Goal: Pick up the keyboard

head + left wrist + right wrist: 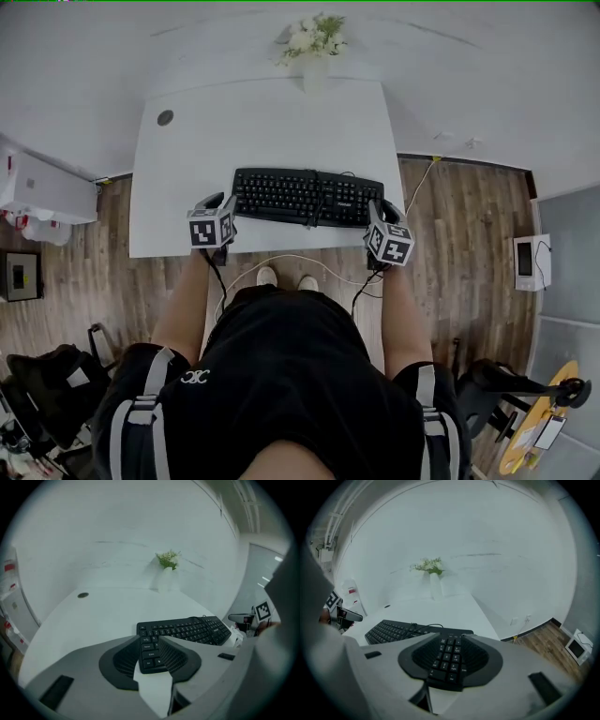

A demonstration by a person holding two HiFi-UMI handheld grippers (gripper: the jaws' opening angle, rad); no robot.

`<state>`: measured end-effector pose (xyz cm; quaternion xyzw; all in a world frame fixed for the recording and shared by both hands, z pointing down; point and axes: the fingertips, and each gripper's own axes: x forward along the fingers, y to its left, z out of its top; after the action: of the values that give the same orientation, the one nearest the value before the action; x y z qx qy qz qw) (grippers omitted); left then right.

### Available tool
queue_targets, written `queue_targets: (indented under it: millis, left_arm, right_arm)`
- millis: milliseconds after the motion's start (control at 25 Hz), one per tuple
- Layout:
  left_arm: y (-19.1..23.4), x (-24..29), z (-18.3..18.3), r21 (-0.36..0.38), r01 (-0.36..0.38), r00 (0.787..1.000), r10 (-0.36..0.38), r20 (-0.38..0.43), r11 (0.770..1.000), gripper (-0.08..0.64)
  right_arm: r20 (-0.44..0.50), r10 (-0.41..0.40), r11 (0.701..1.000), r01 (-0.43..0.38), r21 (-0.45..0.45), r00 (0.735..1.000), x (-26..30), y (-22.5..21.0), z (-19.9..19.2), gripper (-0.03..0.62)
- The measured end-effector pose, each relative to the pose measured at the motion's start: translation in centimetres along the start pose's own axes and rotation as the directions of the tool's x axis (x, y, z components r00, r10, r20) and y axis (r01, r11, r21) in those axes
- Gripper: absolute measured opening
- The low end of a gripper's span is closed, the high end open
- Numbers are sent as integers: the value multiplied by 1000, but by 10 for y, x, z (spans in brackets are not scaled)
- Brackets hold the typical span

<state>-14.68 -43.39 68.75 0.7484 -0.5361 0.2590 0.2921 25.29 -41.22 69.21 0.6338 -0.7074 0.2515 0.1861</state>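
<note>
While we straddle the keyboard [307, 197] ends w/ left gripper [152, 645] & right gripper [449, 657], jaws spread, grip & lift remain

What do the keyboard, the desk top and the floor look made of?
The keyboard: likely black plastic, matte, with moulded keys. The desk top: smooth, even white; probably laminate or painted board. The floor: brown planks with grain, so wood or a wood-look laminate.
</note>
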Motion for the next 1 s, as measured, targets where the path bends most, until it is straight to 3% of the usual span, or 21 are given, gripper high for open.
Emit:
queue_targets:
  millis: [240, 400, 560, 800, 920, 1000]
  left_arm:
    - [17, 34, -6, -191, 49, 997, -58, -40, 980, 150]
    - [28, 51, -8, -195, 57, 994, -74, -84, 979, 153]
    - [33, 67, -12, -180, 65, 988, -89, -128, 982, 155]
    - [35, 82, -21, -177, 108, 975, -139, -175, 978, 155]
    - [36, 87, -25, -213, 172, 957, -214, -195, 962, 156]
    - [35, 90, -28, -265, 219, 939, -277, -204, 939, 155]
  right_arm:
    - [-98, -47, 999, 46, -8, 994, 23, -24, -23, 156]
    - [-150, -71, 997, 65, -43, 986, 33, -34, -33, 156]
    - [-183, -49, 999, 47, -12, 982, 46, -38, -39, 172]
    - [-209, 73, 991, -47, 123, 975, 54, -38, -45, 178]
    - [-226, 172, 963, -116, 241, 959, 56, -36, -44, 178]
    - [-231, 234, 934, -152, 322, 945, 57, -36, -43, 179]
